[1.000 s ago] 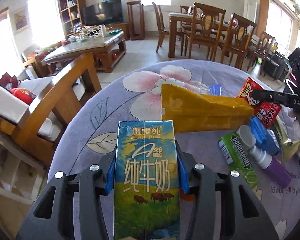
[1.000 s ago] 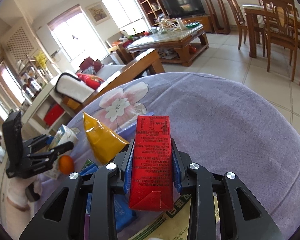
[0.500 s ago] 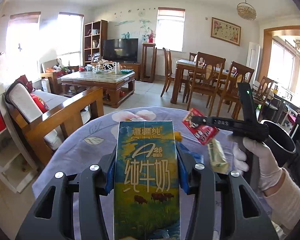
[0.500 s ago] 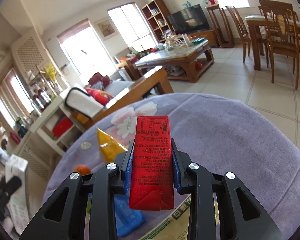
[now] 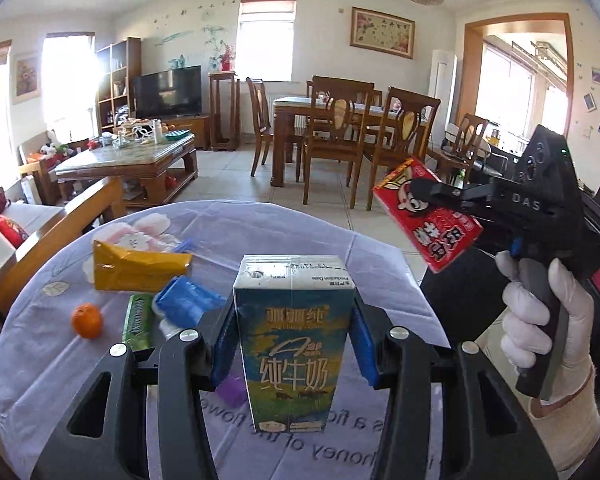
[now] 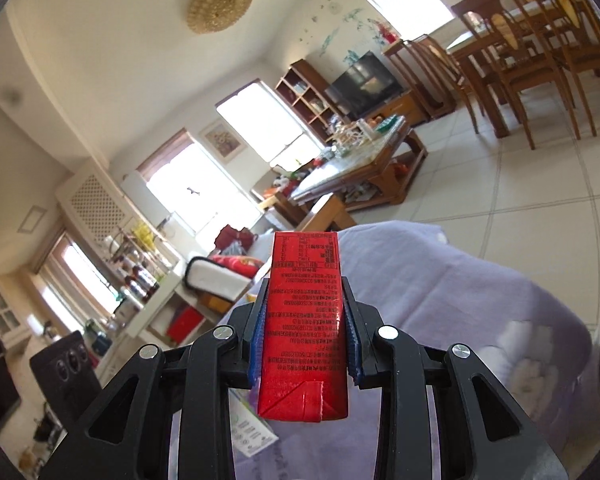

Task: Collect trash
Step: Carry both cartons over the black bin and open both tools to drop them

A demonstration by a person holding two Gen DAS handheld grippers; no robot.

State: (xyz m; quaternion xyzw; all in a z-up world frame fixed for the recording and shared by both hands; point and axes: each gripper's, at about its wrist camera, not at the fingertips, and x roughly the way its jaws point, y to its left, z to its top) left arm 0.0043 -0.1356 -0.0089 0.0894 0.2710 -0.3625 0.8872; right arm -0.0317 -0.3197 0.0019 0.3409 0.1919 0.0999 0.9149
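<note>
— Above the near edge of the tabletop [image 5: 308, 232], what is the left gripper [image 5: 294, 354] doing?

— Blue pads [image 5: 222, 350] pressed in on both sides of a milk carton [image 5: 294, 344]. Carton upright, blue and green with white characters, top flap facing the camera. It is held off the cloth.

— And the right gripper [image 5: 424, 190]?

— Seen from the left wrist, it is out past the right edge of the tabletop, in a white-gloved hand [image 5: 540, 320]. Fingers clamped on a red carton [image 5: 428, 216], tilted, cartoon face on the front. From its own camera the red carton [image 6: 304, 332] sits squeezed between the pads, printed back panel showing, with the lavender cloth [image 6: 440, 292] below.

— What lies on the table?

— Toward the left edge: a yellow pouch [image 5: 138, 270] lying flat, a blue wrapper [image 5: 188, 300] just beside it, a green gum pack [image 5: 138, 326] touching the wrapper's left side, and a small orange [image 5: 87, 321] alone nearer the left edge. A purple object [image 5: 232, 390] shows under the left gripper; mostly hidden, cannot tell what.

— Anything off the right edge?

— A dark shape below the red carton; too hidden to identify.
</note>
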